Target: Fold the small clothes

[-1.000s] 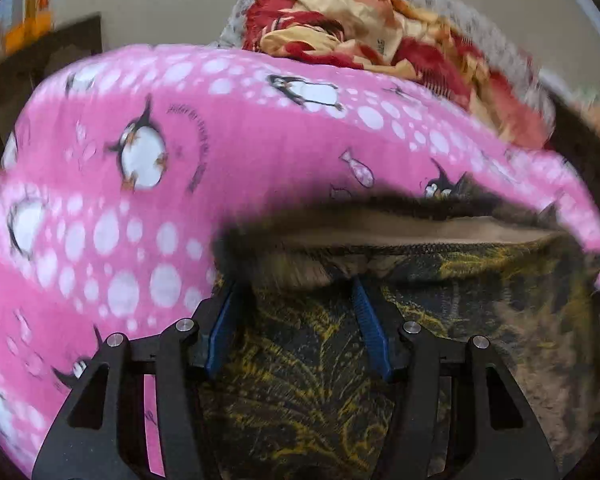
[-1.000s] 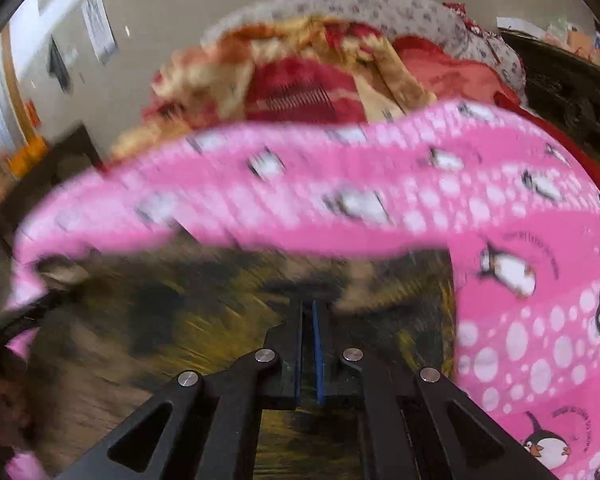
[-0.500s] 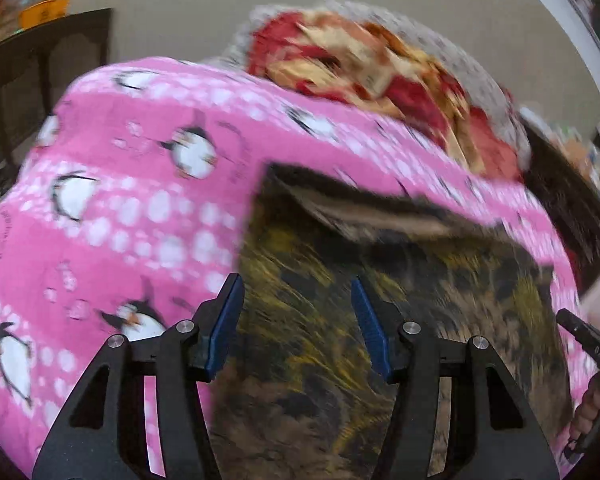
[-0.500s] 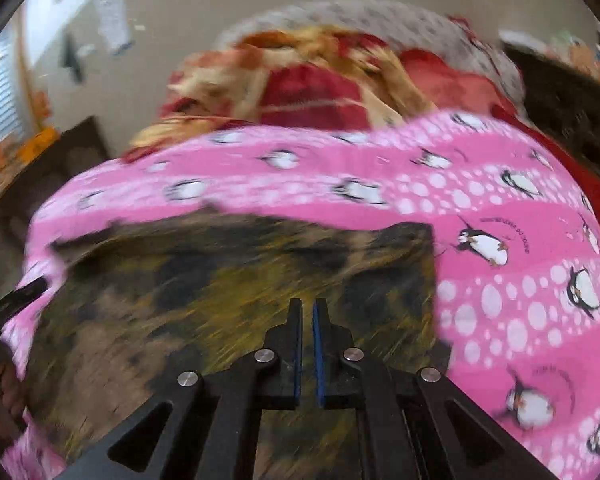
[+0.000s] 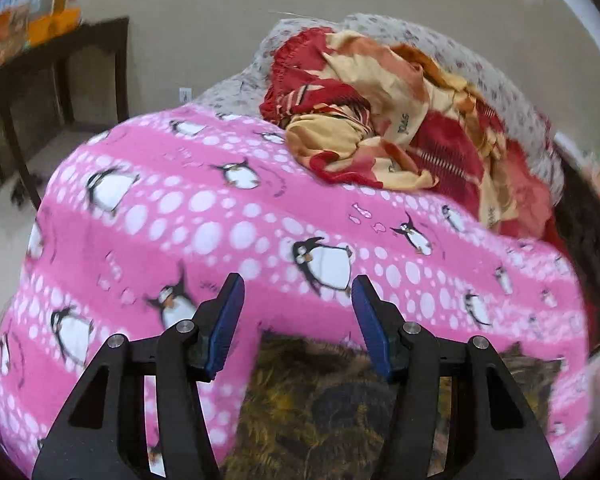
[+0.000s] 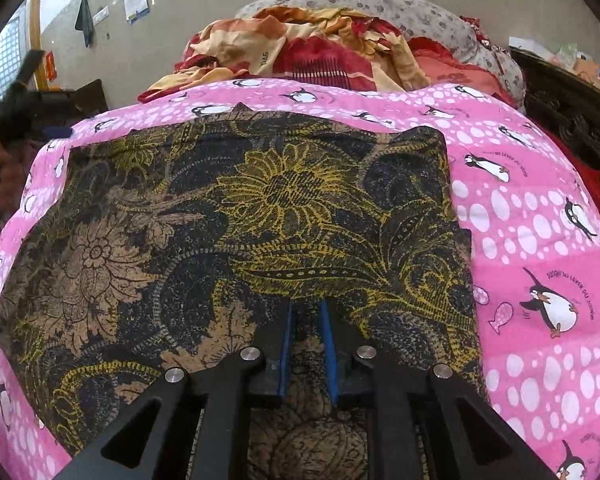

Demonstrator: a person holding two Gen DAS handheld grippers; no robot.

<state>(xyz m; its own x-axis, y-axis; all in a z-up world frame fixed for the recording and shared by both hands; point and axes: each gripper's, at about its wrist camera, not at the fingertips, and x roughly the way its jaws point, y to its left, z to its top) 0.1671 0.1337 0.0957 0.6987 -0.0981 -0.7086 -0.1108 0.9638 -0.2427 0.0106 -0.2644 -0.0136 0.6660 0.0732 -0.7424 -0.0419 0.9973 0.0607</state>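
Observation:
A dark cloth with yellow and tan flowers [image 6: 260, 200] lies flat on a pink penguin blanket [image 6: 540, 220]. My right gripper [image 6: 306, 312] sits low over the cloth's near folded edge. Its jaws are opening, a narrow gap shows between the blue pads, and the cloth lies under them, not pinched. My left gripper [image 5: 298, 292] stands open and empty above the pink blanket [image 5: 220, 208]. Only the cloth's far edge [image 5: 320, 400] shows below its fingers. A hand with that gripper is a dark blur at the left edge of the right wrist view.
A crumpled red and yellow blanket [image 5: 400, 120] is heaped at the back of the bed against a grey flowered pillow [image 6: 380, 4]. A dark wooden table [image 5: 60, 60] stands on the left by the wall. Dark carved furniture [image 6: 572, 120] runs along the right.
The left gripper has lifted away from the cloth and now looks over the pink blanket. The right gripper's pads, shut before, have parted a little. The cloth has settled flat.

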